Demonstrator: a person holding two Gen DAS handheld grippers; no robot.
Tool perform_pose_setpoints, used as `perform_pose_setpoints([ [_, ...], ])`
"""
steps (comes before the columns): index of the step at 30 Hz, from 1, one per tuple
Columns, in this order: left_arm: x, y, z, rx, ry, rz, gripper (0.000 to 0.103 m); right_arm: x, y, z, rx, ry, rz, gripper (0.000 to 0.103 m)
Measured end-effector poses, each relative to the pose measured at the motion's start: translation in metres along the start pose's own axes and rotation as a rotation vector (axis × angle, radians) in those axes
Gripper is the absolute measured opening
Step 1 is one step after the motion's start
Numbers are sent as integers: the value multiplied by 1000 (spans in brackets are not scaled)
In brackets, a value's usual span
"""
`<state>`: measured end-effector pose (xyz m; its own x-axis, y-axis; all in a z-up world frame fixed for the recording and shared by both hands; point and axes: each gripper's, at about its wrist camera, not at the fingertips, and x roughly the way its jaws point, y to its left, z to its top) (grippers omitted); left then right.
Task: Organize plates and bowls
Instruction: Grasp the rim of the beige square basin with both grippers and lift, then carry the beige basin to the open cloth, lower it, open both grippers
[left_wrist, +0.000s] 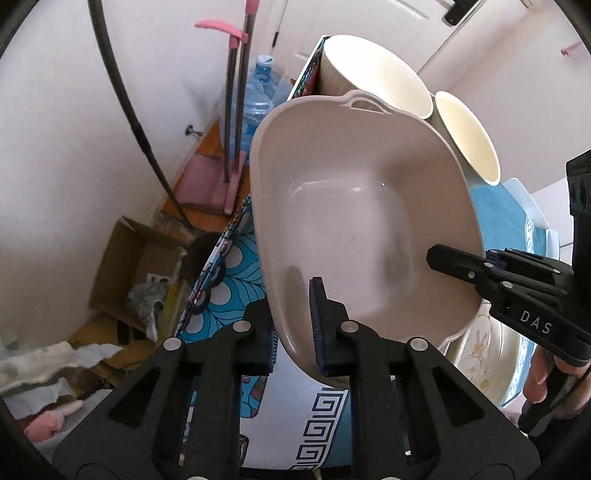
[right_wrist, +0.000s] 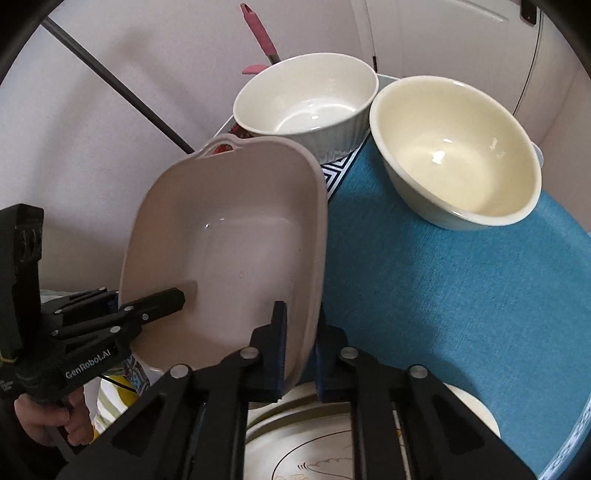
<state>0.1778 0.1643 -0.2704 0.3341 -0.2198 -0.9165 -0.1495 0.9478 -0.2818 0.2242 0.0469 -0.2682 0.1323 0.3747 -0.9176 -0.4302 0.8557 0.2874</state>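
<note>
The beige oblong plastic basin (right_wrist: 225, 236) hangs tilted above the blue-clothed worktop (right_wrist: 424, 295), long axis toward the two bowls; left gripper (left_wrist: 293, 325) and right gripper (right_wrist: 299, 350) clench opposite rims.

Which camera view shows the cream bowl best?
The right wrist view: the cream bowl shows whole, with its open inside and full rim, standing on the blue cloth. In the left wrist view it sits at the far edge, foreshortened and partly hidden behind the beige dish.
</note>
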Motion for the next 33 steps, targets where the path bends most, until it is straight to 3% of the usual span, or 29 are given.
perform_pose_setpoints([
  [6, -27, -24, -2, 75, -38, 48, 13, -20, 1, -6, 12, -50, 12, 11],
  [10, -58, -62, -4, 157, -93, 68, 13, -58, -16, -26, 36, -104, 16, 11],
  [19, -96, -191, -30, 325, -147, -5, 13, -161, -83, -94, 165, -240, -17, 11],
  [22, -91, -234, -46, 374, -132, -46, 13, -187, -109, -114, 215, -263, -42, 11],
  [26, -73, -288, -72, 438, -89, -85, 13, -215, -155, -165, 288, -278, -96, 11],
  [33, -14, -367, -116, 508, 41, -146, 13, -238, -219, -224, 404, -253, -163, 11],
])
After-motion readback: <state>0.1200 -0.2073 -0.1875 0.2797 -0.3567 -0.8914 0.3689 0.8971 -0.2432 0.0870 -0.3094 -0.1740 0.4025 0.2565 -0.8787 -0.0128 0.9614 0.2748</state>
